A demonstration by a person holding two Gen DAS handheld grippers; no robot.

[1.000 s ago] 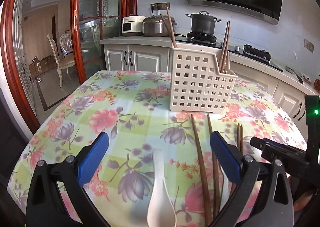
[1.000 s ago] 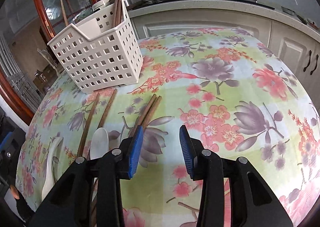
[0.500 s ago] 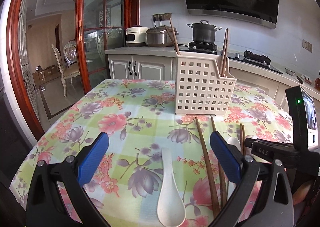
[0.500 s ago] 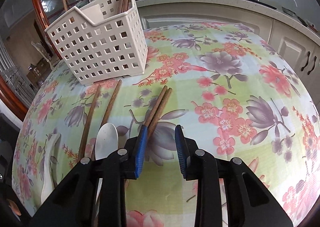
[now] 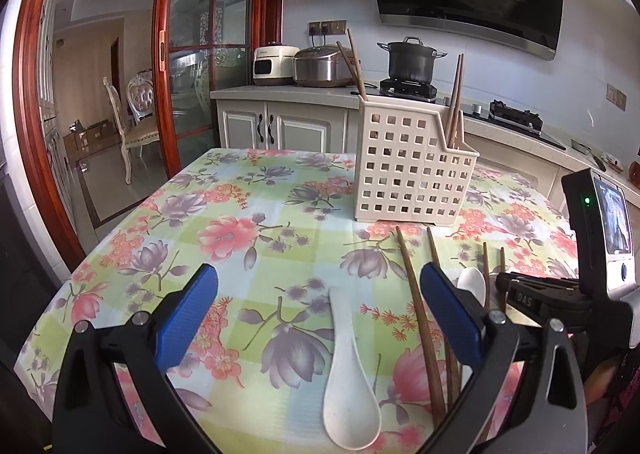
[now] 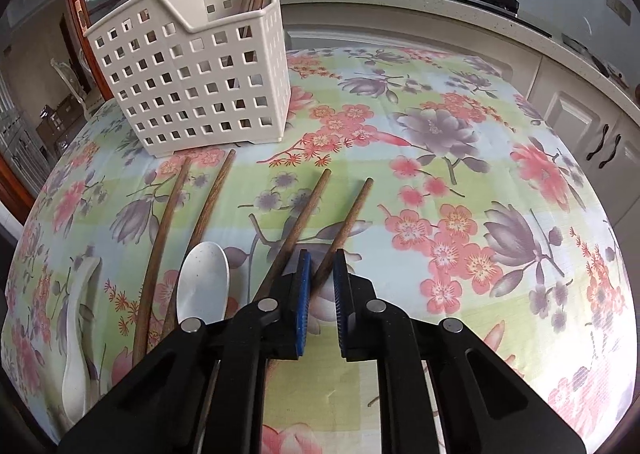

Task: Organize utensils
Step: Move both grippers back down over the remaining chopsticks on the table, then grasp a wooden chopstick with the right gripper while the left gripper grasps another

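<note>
Your right gripper (image 6: 320,274) just closing on 1 chopstick (image 6: 352,213); its long axis runs up-right, away from basket (image 6: 192,81) at upper left. Left gripper (image 5: 320,306) gapes wide, empty.

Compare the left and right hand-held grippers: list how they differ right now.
The left hand-held gripper has its jaws spread wide and grips nothing; a white spoon lies on the table between them. The right hand-held gripper has just been closing, and its jaws stand narrow around one wooden chopstick. The left points towards the utensil basket, the right more steeply down. Both have blue pads on black frames.
</note>
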